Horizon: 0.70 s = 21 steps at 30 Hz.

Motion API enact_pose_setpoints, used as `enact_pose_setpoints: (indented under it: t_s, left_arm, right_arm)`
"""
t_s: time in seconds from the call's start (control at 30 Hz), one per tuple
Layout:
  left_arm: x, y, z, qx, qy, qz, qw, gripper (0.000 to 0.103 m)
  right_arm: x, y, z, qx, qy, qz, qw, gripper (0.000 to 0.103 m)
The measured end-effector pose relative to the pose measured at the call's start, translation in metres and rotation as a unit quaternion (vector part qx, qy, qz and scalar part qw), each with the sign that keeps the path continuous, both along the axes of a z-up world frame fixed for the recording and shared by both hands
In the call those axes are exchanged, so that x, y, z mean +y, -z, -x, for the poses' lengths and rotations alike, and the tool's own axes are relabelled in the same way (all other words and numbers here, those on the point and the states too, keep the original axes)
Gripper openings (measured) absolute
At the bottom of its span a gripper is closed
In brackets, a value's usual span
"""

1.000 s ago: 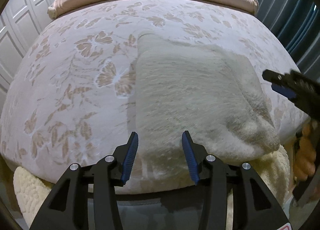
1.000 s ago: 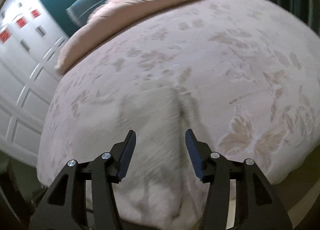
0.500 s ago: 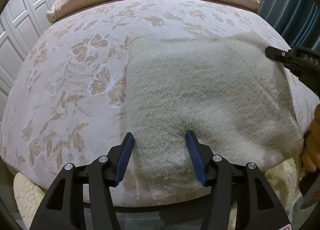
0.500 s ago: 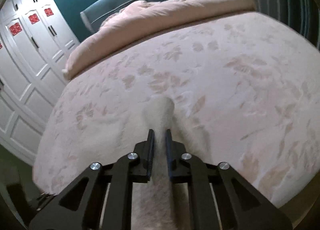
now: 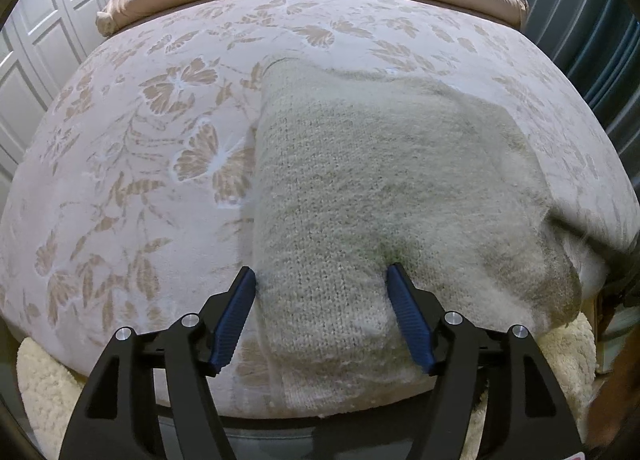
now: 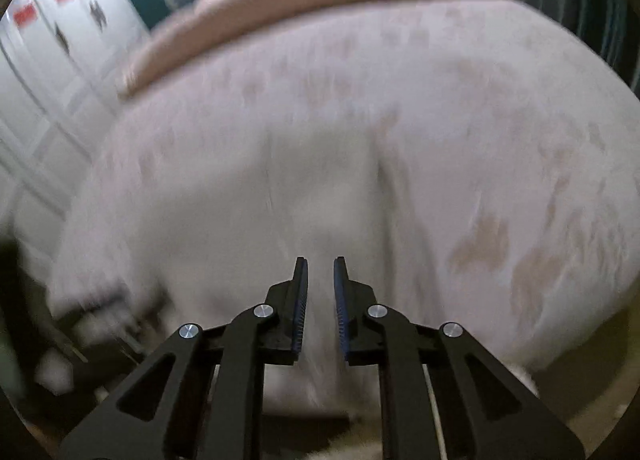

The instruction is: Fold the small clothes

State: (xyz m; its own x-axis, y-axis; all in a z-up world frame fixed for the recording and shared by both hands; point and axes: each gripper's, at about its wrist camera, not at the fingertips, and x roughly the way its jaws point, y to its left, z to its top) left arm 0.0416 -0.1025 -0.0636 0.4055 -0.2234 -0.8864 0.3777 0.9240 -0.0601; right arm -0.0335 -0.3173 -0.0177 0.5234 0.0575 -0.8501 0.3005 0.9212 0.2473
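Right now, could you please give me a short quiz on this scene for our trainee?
1. True or false: the left gripper is shut.
2. The sweater lies on: A) a bed; B) a chair; C) the floor.
3. Fill in: the pads on the left gripper's fingers are coloured ____.

Key: 1 false, its fingers stand wide apart over the sweater's near edge; 2 A; 3 blue.
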Motion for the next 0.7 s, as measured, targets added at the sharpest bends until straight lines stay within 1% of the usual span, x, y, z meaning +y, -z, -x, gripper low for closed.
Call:
enact_pose_setpoints:
  t_s: [0.03, 0.07, 0.13, 0.17, 0.23, 0.27, 0.3, 0.33, 0.37, 0.4, 0.43, 0.53, 0.6, 0.63, 0.67, 0.7]
  left_arm:
    - [0.000, 0.000, 0.000, 0.004, -0.001, 0.001, 1.0000, 0.068]
    - [0.001, 0.001, 0.000, 0.008, 0.000, 0.001, 1.0000, 0.068]
    - [0.002, -0.002, 0.001, 0.002, -0.005, -0.002, 1.0000, 0.068]
    - [0.002, -0.003, 0.001, -0.003, -0.001, -0.006, 1.0000, 0.068]
    - [0.003, -0.004, 0.000, -0.002, 0.000, -0.005, 1.0000, 0.068]
    - [0.002, -0.004, 0.001, -0.002, -0.003, -0.004, 1.0000, 0.068]
    - [0.002, -0.004, 0.001, -0.001, -0.005, -0.003, 1.0000, 0.068]
    - [0.001, -0.004, 0.002, -0.003, -0.006, -0.003, 1.0000, 0.068]
    - [0.000, -0.003, 0.003, -0.005, -0.005, -0.005, 1.0000, 0.069]
    - [-0.002, -0.002, 0.005, -0.004, -0.004, -0.006, 1.0000, 0.069]
    - [-0.003, -0.001, 0.006, -0.005, -0.005, -0.008, 0.9999, 0.070]
    - [-0.006, -0.002, 0.012, -0.024, -0.004, -0.021, 0.9995, 0.070]
    - [-0.006, -0.003, 0.012, -0.022, -0.009, -0.020, 0.9995, 0.070]
    - [-0.005, -0.004, 0.012, -0.019, -0.011, -0.018, 0.9996, 0.070]
    - [-0.004, -0.006, 0.012, -0.015, -0.014, -0.014, 0.9997, 0.070]
    - [-0.003, -0.007, 0.012, -0.013, -0.016, -0.010, 0.9997, 0.070]
  right_arm:
    - [0.002, 0.014, 0.002, 0.009, 0.001, 0.000, 1.000, 0.012]
    - [0.002, 0.014, 0.006, 0.001, 0.008, -0.002, 1.000, 0.012]
    - [0.002, -0.004, 0.012, -0.013, 0.016, -0.010, 1.000, 0.014]
    - [0.001, -0.019, 0.018, -0.033, 0.021, -0.012, 0.999, 0.014]
    - [0.000, -0.033, 0.027, -0.052, 0.020, -0.016, 0.998, 0.014]
    - [0.001, -0.032, 0.030, -0.046, 0.014, -0.014, 0.999, 0.015]
    - [0.003, -0.024, 0.030, -0.032, 0.007, -0.008, 0.999, 0.015]
    - [0.005, -0.014, 0.030, -0.016, 0.003, -0.001, 1.000, 0.012]
    - [0.005, 0.010, 0.027, 0.016, -0.003, 0.001, 1.000, 0.011]
    - [0.007, 0.017, 0.028, 0.019, -0.004, -0.002, 1.000, 0.011]
    - [0.008, 0.019, 0.028, 0.012, -0.002, 0.001, 1.000, 0.011]
    - [0.012, 0.003, 0.027, 0.009, 0.002, 0.009, 1.000, 0.013]
    - [0.010, -0.006, 0.033, -0.004, 0.012, -0.008, 1.000, 0.021]
    - [0.010, -0.008, 0.037, -0.011, 0.014, -0.011, 1.000, 0.027]
    - [0.007, -0.013, 0.041, -0.024, 0.021, -0.013, 0.999, 0.039]
    - [0.005, -0.015, 0.043, -0.032, 0.028, -0.013, 0.999, 0.047]
